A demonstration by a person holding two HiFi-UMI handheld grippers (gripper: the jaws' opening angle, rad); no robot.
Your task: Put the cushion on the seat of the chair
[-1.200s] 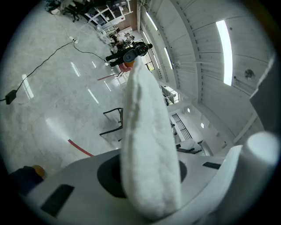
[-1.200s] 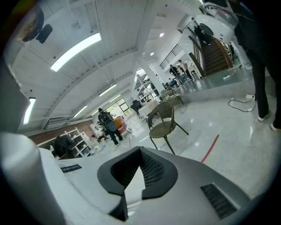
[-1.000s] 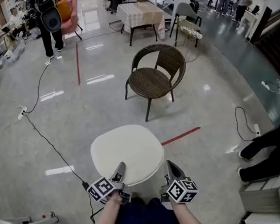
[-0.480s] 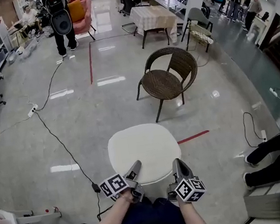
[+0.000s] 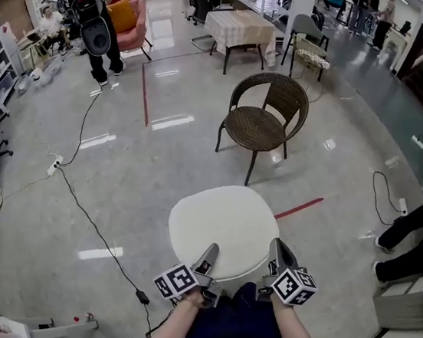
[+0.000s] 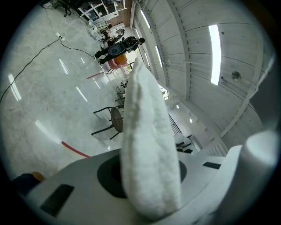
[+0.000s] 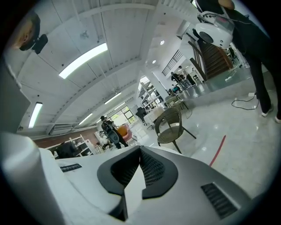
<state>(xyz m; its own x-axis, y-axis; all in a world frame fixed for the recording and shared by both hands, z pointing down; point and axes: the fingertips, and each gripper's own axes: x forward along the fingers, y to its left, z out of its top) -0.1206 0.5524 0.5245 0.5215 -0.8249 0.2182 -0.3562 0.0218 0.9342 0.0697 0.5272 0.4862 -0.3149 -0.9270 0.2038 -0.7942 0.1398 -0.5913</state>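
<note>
Underfoot, glossy grey floor point(image 5: 122, 191); wicker chair point(image 5: 258, 126) beyond the cushion point(image 5: 223, 228).

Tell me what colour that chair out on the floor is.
Dark brown: the wicker chair is woven, on thin dark legs. The head view shows it best.

Round white padded cushion point(image 5: 223, 228) lies level in front of person, above floor. Its near edge is between jaws of both grippers: left gripper point(image 5: 206, 256) at near-left rim, right gripper point(image 5: 279, 251) at near-right rim. Dark woven wicker chair point(image 5: 263, 123) stands on floor beyond cushion, slightly to right, well apart from it. Red tape strip point(image 5: 298, 208) on floor just right of cushion, btwn it and chair. Black cable point(image 5: 86, 212) runs along floor to left. Cloth-covered table point(image 5: 243, 25) behind chair. Standing person in dark clothes point(image 5: 96, 29) far back left. Another person's dark-trousered legs point(image 5: 420, 226) at right edge.
</note>
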